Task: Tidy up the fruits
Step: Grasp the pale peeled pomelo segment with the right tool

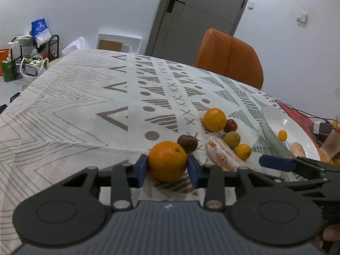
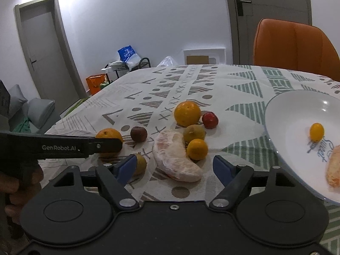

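In the left wrist view, the left tongs (image 1: 166, 164) are closed onto an orange (image 1: 167, 161), blue pads touching its two sides near the widest part, while the fruit sits on or just above the patterned counter (image 1: 85, 106); contact with the cloth cannot be told. Just behind it lies a dark brown fruit (image 1: 187, 143), and to the right a peeled pomelo segment (image 1: 221, 155), a second orange (image 1: 214, 119) and a white plate (image 1: 282, 123) that already holds a small yellow fruit (image 1: 282, 135). The orange looks firm and fairly heavy, its waxy rind likely to slip, so a hold across its middle seems right. In the right wrist view, the right tongs (image 2: 175, 167) stand wide and hold nothing, with the pomelo segment (image 2: 176, 156) lying just beyond and between them. That piece looks soft and fragile; it would best be taken gently across its thick middle. A small greenish fruit (image 2: 140, 164) sits against the left pad, a small orange citrus (image 2: 197, 149) touches the segment, and the plate (image 2: 286, 114) lies near on the right.
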Demonstrator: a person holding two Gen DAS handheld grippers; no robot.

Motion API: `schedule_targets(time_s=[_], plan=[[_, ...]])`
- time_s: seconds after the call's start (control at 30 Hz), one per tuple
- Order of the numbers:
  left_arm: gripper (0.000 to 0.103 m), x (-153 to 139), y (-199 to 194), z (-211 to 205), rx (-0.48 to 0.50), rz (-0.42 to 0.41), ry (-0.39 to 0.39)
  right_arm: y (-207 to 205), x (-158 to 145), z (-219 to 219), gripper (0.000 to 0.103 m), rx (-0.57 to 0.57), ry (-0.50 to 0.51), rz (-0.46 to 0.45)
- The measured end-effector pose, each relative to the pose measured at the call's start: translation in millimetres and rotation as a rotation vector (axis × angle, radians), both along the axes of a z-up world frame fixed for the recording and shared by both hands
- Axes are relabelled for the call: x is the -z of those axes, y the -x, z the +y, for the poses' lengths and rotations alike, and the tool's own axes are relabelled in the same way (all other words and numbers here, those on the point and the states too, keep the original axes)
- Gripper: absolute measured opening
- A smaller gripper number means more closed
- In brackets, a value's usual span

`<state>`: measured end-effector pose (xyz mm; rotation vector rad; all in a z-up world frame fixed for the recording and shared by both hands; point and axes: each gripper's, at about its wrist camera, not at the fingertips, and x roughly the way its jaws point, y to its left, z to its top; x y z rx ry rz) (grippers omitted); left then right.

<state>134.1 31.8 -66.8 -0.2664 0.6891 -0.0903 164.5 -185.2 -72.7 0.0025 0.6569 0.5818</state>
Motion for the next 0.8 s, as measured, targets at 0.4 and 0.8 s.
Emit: schedule_targets(time_s=[0.4,0.8], plan=[[0.039,0,7,17,-0.045,0.000,-0.003,1,4,4,0.035,-0.010,-0.002,0.035],[0.039,-1,15,18,-0.063,-0.003,-0.009,20,3,-10,0.032,-0.010,-0.014,0.050]])
